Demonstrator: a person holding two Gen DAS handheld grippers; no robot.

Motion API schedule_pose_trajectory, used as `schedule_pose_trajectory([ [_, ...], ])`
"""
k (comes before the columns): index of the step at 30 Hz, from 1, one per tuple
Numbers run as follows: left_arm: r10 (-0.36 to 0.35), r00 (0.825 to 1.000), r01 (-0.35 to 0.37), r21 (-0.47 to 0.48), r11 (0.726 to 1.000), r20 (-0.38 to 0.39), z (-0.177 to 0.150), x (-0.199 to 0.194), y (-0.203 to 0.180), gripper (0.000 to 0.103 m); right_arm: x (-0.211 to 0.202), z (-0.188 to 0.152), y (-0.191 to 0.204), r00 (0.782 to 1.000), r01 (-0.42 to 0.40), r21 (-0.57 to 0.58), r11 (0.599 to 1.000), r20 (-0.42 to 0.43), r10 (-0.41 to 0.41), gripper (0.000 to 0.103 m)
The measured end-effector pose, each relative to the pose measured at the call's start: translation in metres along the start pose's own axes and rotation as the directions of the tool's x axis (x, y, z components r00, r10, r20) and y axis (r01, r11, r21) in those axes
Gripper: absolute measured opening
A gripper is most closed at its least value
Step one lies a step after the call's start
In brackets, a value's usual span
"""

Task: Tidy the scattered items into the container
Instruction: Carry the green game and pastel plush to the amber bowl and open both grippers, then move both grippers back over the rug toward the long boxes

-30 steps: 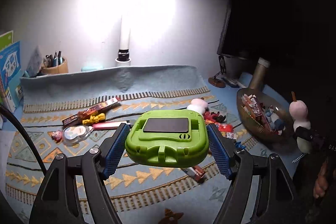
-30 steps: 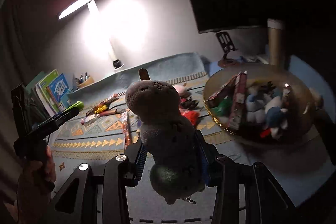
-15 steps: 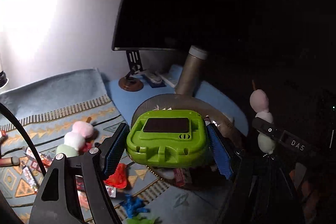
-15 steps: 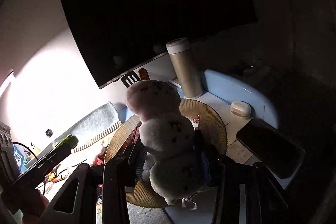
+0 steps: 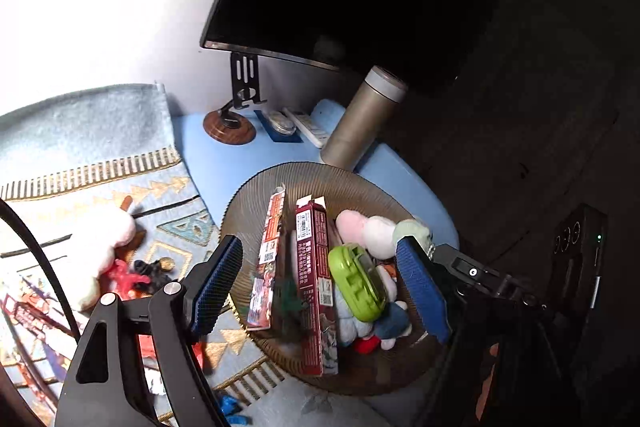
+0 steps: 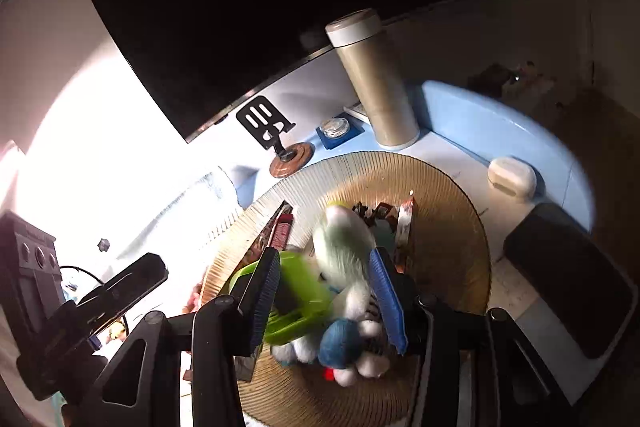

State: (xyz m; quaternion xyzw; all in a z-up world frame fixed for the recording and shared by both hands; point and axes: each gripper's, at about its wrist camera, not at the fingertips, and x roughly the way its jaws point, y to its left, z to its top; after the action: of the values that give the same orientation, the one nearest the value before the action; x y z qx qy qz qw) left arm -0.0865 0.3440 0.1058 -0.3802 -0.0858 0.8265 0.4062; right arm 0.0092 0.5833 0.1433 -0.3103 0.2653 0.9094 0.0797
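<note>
- Since a second ago you swung both tongs from the rug to over the bowl.
- Your left tongs are opening, empty; the green case lies in the bowl.
- Your right tongs are opening, the blurred plush loose between them over the bowl.

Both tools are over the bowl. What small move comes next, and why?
Probably lift the left tool clear and swing it toward the patterned blue rug. Its jaws are opening with nothing gripped; the green plastic case already lies in the ribbed brown bowl. The right tool is opening its jaws too, a blurred plush skewer toy between them. A pale pink plush lies on the rug.
</note>
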Motion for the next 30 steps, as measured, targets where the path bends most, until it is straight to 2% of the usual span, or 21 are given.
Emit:
schedule_pose_trajectory([
  [5, 0.004, 1.0, -0.003, -0.035, 0.999, 0.02, -0.014, -0.044, 0.021, 0.078, -0.017, -0.015, 0.002, 0.999, -0.044, 0.012, 0.999, 0.0, 0.044, 0.046],
  [10, 0.09, 0.991, -0.083, -0.07, 0.994, 0.095, -0.037, -0.117, 0.056, 0.078, -0.037, -0.034, 0.026, 0.997, -0.081, -0.056, 0.995, -0.001, 0.081, 0.049],
  [14, 0.188, 0.969, -0.161, -0.168, 0.972, 0.161, -0.056, -0.182, 0.099, 0.08, -0.047, -0.063, 0.052, 0.985, -0.167, -0.117, 0.979, -0.062, 0.161, 0.051],
  [17, 0.28, 0.943, -0.233, -0.24, 0.942, 0.182, -0.073, -0.215, 0.129, 0.091, -0.036, -0.088, 0.071, 0.951, -0.286, -0.113, 0.951, -0.151, 0.268, 0.051],
  [18, 0.299, 0.936, -0.246, -0.261, 0.934, 0.187, -0.079, -0.224, 0.138, 0.091, -0.032, -0.098, 0.079, 0.942, -0.31, -0.117, 0.944, -0.173, 0.288, 0.051],
  [21, 0.334, 0.929, -0.272, -0.317, 0.909, 0.16, -0.099, -0.24, 0.162, 0.091, -0.012, -0.13, 0.107, 0.92, -0.34, -0.153, 0.928, -0.258, 0.294, 0.052],
  [24, 0.373, 0.919, -0.314, -0.338, 0.887, 0.125, -0.119, -0.243, 0.179, 0.091, 0.008, -0.16, 0.134, 0.89, -0.378, -0.165, 0.911, -0.334, 0.309, 0.052],
  [25, 0.387, 0.915, -0.33, -0.348, 0.878, 0.11, -0.125, -0.244, 0.186, 0.091, 0.014, -0.169, 0.142, 0.887, -0.38, -0.185, 0.906, -0.352, 0.3, 0.052],
  [30, 0.405, 0.914, -0.363, -0.388, 0.847, 0.032, -0.149, -0.24, 0.215, 0.091, 0.042, -0.202, 0.173, 0.896, -0.344, -0.313, 0.885, -0.391, 0.21, 0.052],
])
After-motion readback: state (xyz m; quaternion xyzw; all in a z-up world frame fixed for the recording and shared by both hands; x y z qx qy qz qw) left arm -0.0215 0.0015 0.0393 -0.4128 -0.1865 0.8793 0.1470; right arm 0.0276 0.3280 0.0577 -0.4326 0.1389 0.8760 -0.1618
